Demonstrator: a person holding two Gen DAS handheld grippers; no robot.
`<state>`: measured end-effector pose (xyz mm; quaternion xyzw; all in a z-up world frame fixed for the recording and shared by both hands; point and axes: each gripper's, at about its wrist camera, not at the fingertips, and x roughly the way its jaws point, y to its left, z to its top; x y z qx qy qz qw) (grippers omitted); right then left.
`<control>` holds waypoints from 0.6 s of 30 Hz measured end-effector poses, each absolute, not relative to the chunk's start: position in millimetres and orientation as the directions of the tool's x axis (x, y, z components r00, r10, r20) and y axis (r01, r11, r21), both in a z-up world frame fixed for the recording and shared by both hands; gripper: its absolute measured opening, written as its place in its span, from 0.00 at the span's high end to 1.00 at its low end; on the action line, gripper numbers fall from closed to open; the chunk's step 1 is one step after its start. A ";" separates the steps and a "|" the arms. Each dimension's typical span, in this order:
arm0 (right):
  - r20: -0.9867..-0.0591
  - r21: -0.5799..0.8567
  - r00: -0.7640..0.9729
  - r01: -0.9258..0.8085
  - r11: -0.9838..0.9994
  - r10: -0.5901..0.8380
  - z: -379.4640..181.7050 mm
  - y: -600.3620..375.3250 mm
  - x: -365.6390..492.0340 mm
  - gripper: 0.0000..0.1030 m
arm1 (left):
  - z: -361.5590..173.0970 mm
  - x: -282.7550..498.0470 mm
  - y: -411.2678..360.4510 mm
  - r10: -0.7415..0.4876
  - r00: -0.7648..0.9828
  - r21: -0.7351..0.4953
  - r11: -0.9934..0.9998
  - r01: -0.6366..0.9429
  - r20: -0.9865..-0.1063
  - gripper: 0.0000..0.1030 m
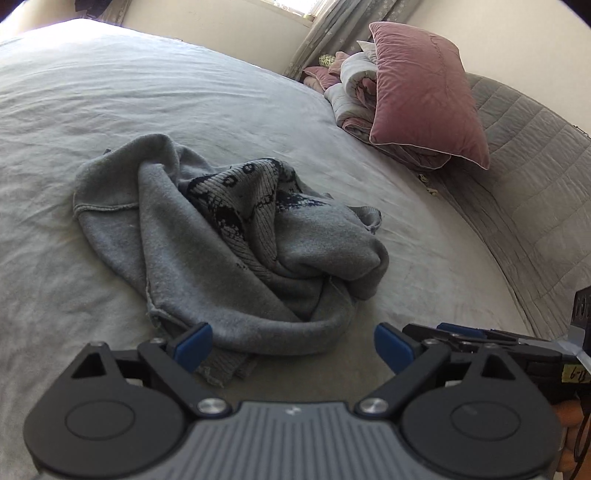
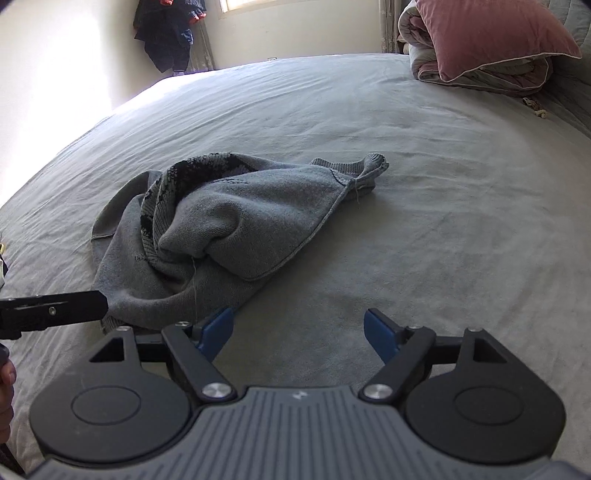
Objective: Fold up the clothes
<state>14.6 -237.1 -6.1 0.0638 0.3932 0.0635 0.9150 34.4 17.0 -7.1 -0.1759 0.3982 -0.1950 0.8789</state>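
Note:
A crumpled grey sweater (image 1: 229,243) with a dark patterned knit part lies bunched on the grey bed sheet (image 1: 110,110). In the left wrist view my left gripper (image 1: 293,347) stands open just short of the sweater's near hem, with only the hem's edge near its left pad. The right wrist view shows the same sweater (image 2: 221,229), one sleeve cuff (image 2: 369,166) stretched to the right. My right gripper (image 2: 299,336) is open over bare sheet beside the sweater's near right edge, nothing between its blue pads. The right gripper's fingers (image 1: 461,338) show at the lower right of the left wrist view.
A pink pillow (image 1: 424,92) leans on a folded quilt (image 1: 354,96) at the head of the bed, beside a quilted grey headboard (image 1: 535,166). Dark clothes (image 2: 170,33) hang on the far wall by a window. The left gripper's arm (image 2: 51,310) reaches in at left.

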 end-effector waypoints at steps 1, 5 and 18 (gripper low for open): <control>-0.715 0.171 0.679 -0.056 0.984 0.163 -6.6 -238.4 13.6 0.16 | -10.1 36.3 14.6 -0.482 0.602 -0.472 0.861 0.190 -0.636 0.11; -0.729 0.195 0.663 -0.038 0.980 0.171 -11.0 -237.8 10.0 0.16 | -12.4 37.7 3.6 -0.419 0.641 -0.416 0.894 0.168 -0.643 0.20; -0.626 0.615 0.615 0.009 0.789 0.480 -46.4 -219.8 35.6 0.31 | -10.0 44.0 59.5 -0.361 0.676 -0.507 0.862 -0.021 -0.642 0.21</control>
